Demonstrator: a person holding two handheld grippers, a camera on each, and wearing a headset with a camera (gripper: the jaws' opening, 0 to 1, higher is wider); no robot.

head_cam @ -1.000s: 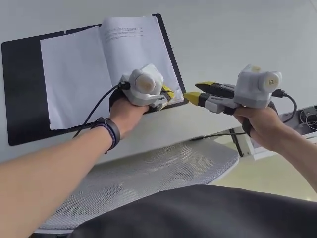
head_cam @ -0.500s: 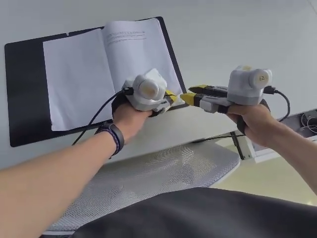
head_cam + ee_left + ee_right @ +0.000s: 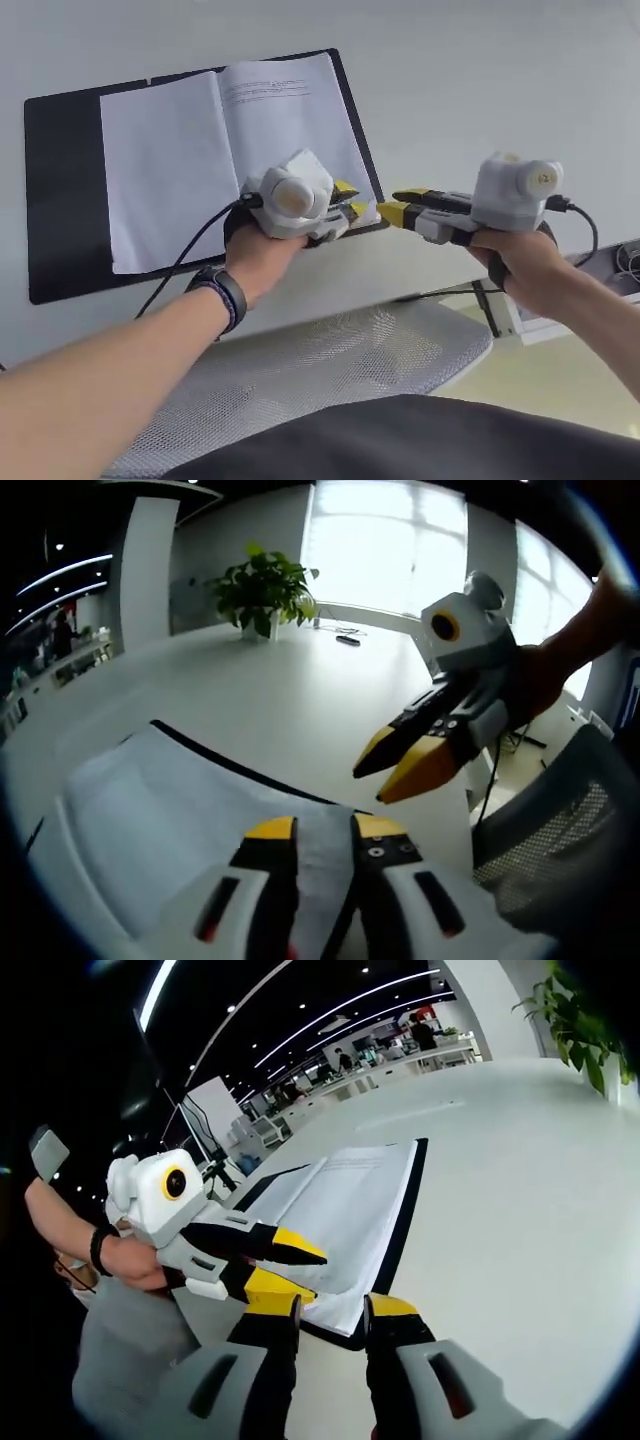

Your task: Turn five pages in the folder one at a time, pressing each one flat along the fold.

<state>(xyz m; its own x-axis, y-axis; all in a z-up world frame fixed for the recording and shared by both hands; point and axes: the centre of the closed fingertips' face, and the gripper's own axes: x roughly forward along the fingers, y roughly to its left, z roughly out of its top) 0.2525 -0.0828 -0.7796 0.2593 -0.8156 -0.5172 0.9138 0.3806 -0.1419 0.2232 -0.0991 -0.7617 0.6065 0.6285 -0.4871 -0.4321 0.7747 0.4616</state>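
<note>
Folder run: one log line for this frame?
folder open on desk | left gripper open, at near corner of right page | right gripper open, just off folder's corner | page flat, unturned

The white table (image 3: 500,90) bears an open folder (image 3: 62,200) at its near edge. A plant (image 3: 262,590) stands far off, seemingly on it too.

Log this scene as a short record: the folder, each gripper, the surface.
folder: lying open, black cover, white pages
left gripper: jaws open at the near outer corner of the right page
right gripper: jaws open, beside the folder, tips pointing toward that corner
surface: white table
</note>
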